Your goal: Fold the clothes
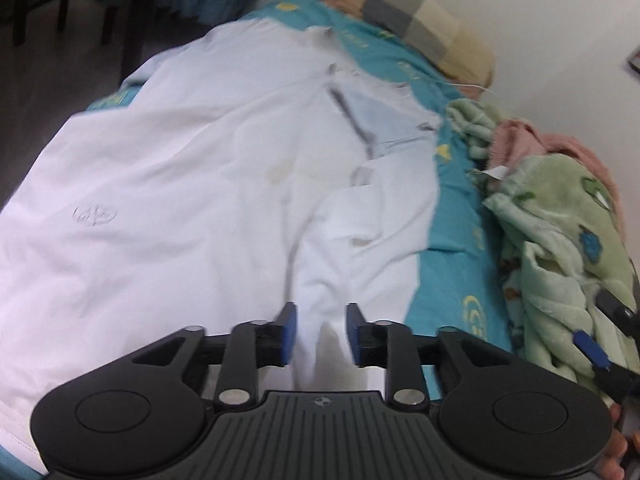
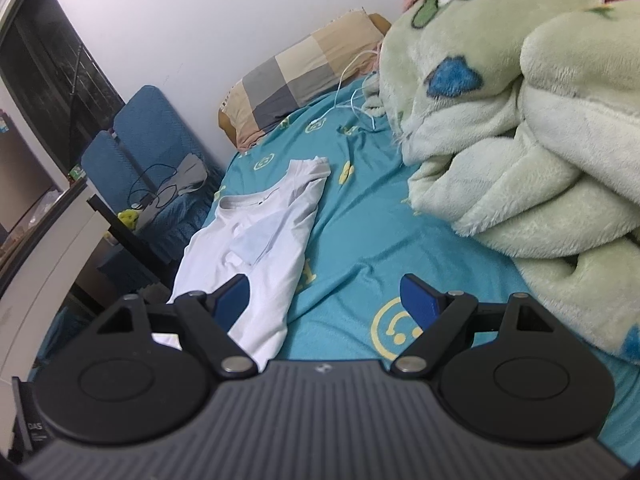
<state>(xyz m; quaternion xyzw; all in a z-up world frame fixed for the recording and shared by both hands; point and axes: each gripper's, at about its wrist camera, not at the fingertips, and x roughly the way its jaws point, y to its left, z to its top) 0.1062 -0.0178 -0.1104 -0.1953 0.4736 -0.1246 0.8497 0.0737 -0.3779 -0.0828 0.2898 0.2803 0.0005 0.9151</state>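
Home bedroom: bed w/ teal sheet (image 2: pixel 352 248), checked pillow (image 2: pixel 296 80), plush blanket (image 2: pixel 520 152).

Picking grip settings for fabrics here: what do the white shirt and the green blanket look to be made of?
The white shirt looks like thin, matte knit jersey, probably cotton or a blend: it lies flat with soft, shallow wrinkles. The green blanket looks like thick plush fleece, likely synthetic: fuzzy pile shows along its bulky, rounded folds.

Soft, even indoor light with faint shadows. The left wrist view is motion-blurred; the white shirt (image 1: pixel 168 184) looks overexposed. Both fisheye views bend at the edges.
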